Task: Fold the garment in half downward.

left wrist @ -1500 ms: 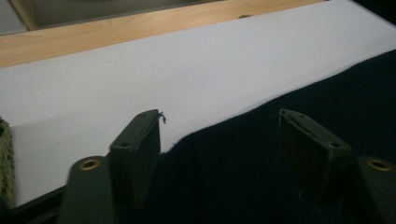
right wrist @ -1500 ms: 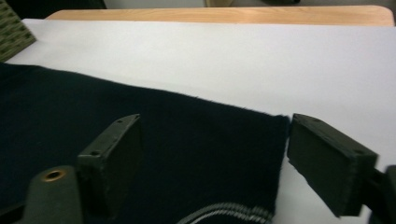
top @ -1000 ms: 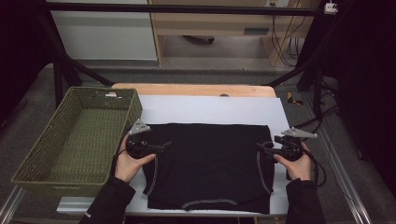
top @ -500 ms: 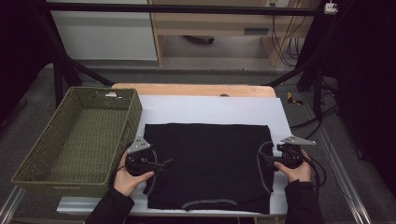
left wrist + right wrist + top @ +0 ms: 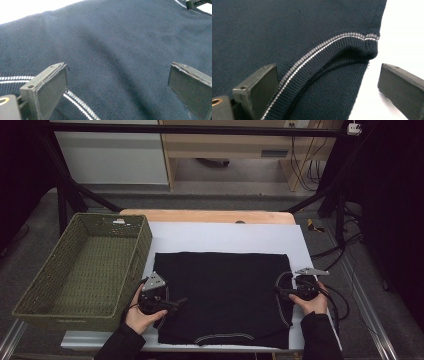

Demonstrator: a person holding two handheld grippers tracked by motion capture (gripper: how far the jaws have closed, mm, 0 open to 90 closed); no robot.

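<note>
1. While lying flat on the white sheet (image 5: 225,237), one dark knitted vest (image 5: 225,295) covering the near middle of the table, neckline toward the person, white-striped ribbed trim along neck and armholes.
2. Resting at the vest's left armhole: one left gripper (image 5: 172,304), held in the left hand (image 5: 142,312), jaws standing wide apart, nothing pinched; plain knit (image 5: 120,55) showing between them in the left gripper view, striped trim (image 5: 80,106) beside the lower jaw.
3. Sitting at the vest's right armhole: one right gripper (image 5: 280,291), held in the right hand (image 5: 312,302), jaws just having been opening and now spread wide; one striped ribbed armhole edge (image 5: 324,47) lying between them in the right gripper view, no pad pressing on it, white sheet beyond the cloth's edge.
4. Standing left of the sheet, just beside it: one green woven basket (image 5: 135,240), one small white tag on its far rim.
5. Showing beyond the sheet: one strip of wooden tabletop (image 5: 200,215).
6. Standing farther back: pale cabinet (image 5: 110,155), black frame bars (image 5: 65,195), hanging cables (image 5: 305,160).
</note>
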